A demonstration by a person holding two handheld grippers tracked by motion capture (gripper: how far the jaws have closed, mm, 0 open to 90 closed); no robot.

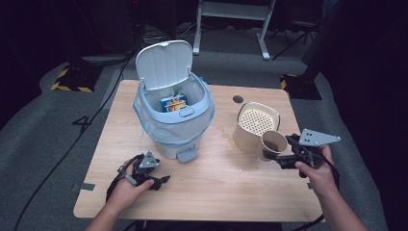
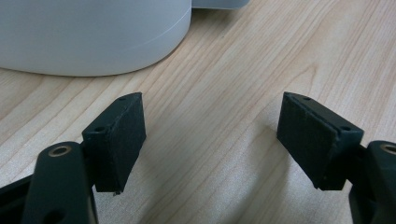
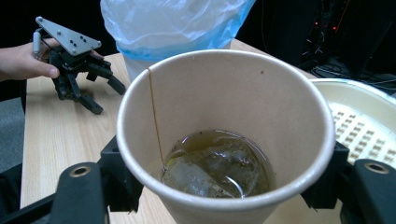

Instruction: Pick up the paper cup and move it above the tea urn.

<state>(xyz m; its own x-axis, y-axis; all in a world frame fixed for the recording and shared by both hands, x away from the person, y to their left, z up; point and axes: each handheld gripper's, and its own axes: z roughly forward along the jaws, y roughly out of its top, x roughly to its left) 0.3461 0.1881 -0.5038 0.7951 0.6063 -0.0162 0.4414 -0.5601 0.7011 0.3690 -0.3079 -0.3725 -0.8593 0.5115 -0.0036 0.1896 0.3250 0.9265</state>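
Note:
A beige paper cup (image 1: 275, 139) holds brown tea and a soaked tea bag (image 3: 210, 172), with a string running up its inner wall. My right gripper (image 1: 273, 151) is shut on the cup's sides (image 3: 224, 196) and holds it above the table beside a beige strainer container (image 1: 257, 120). My left gripper (image 1: 161, 182) rests on the table in front of the bin. Its jaws stand wide open with only bare wood between them (image 2: 217, 140). From the right gripper view, the left gripper (image 3: 100, 91) is at the far left.
A pale blue pedal bin (image 1: 173, 125) with a plastic liner (image 3: 173, 23) stands mid-table, lid (image 1: 163, 62) raised, a blue and orange packet (image 1: 173, 103) inside. Its pedal (image 1: 186, 155) faces me. A wet stain (image 1: 223, 132) lies between bin and strainer (image 3: 359, 126).

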